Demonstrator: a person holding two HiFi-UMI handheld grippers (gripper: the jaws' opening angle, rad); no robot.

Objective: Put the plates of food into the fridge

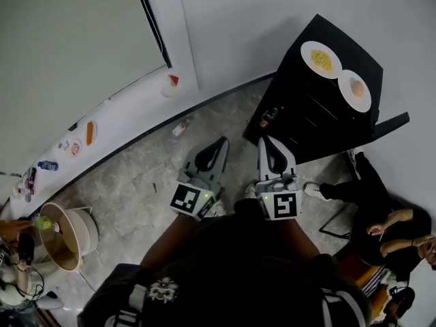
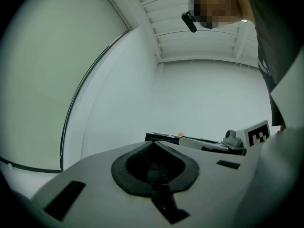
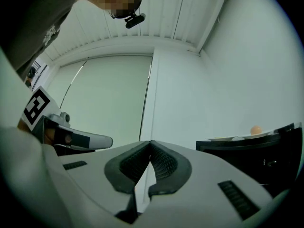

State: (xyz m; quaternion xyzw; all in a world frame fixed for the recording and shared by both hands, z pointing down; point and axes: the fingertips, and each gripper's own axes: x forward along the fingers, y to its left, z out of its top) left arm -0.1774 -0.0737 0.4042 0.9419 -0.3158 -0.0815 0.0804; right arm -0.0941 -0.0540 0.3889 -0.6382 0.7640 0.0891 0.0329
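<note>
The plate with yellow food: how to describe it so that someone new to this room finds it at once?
Find the black stand at the head view's upper right. Two white plates lie side by side on its top. The yellow-food plate is the left one; the neighbouring plate holds something pinkish-orange.

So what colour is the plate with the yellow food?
White. The plate shows best in the head view.
</note>
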